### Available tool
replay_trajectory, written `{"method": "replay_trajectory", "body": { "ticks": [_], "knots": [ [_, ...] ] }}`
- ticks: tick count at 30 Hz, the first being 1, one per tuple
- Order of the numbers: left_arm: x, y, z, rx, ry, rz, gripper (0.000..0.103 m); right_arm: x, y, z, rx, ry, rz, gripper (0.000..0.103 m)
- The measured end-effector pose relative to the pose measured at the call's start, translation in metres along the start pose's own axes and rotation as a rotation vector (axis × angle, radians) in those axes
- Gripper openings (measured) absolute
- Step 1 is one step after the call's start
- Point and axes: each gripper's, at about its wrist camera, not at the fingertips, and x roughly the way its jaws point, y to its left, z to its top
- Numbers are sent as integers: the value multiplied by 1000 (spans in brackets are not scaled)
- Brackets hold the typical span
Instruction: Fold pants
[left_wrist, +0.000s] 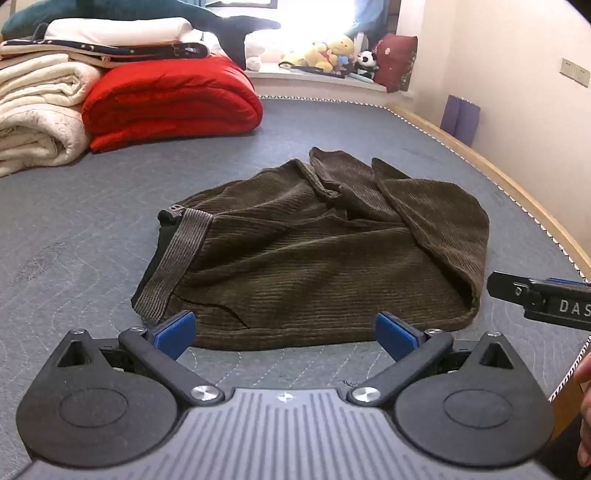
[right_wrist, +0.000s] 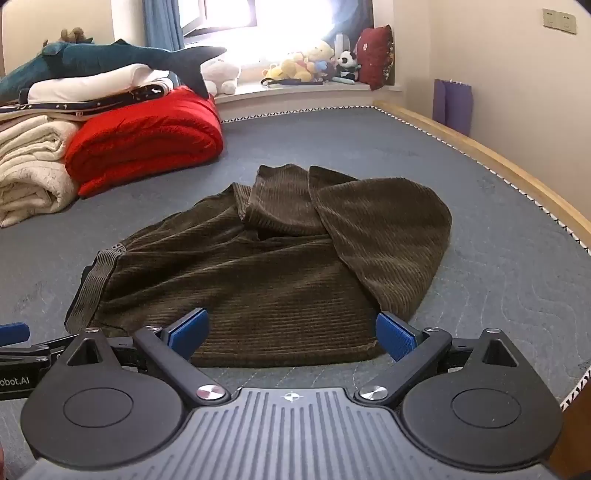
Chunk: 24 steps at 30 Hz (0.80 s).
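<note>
Dark olive corduroy pants (left_wrist: 314, 254) lie loosely bunched on the grey quilted mattress (left_wrist: 74, 229), with the ribbed waistband (left_wrist: 177, 258) at the left and the legs folded back over the right side. My left gripper (left_wrist: 286, 334) hovers open just short of the near hem, nothing between its blue pads. In the right wrist view the same pants (right_wrist: 266, 273) fill the middle. My right gripper (right_wrist: 291, 334) is open above the near edge of the fabric and holds nothing. Each gripper shows at the edge of the other's view.
A red folded quilt (left_wrist: 170, 103) and cream blankets (left_wrist: 37, 110) are stacked at the back left, topped by a plush shark (right_wrist: 110, 59). Soft toys (left_wrist: 332, 51) sit on the window sill. A wooden bed rail (left_wrist: 517, 192) runs along the right, beside the wall.
</note>
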Motion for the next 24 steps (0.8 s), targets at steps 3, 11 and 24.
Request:
{"method": "replay_trajectory", "body": {
  "ticks": [3, 11, 24],
  "knots": [
    [2, -1, 1, -18, -8, 21, 103, -2, -1, 1, 6, 2, -2, 97],
    [-4, 7, -2, -65, -72, 16, 103, 5, 2, -7, -12, 20, -15, 97],
    [-2, 1, -7, -39, -40, -14, 103, 8, 4, -2, -21, 47, -26, 97]
  ]
}}
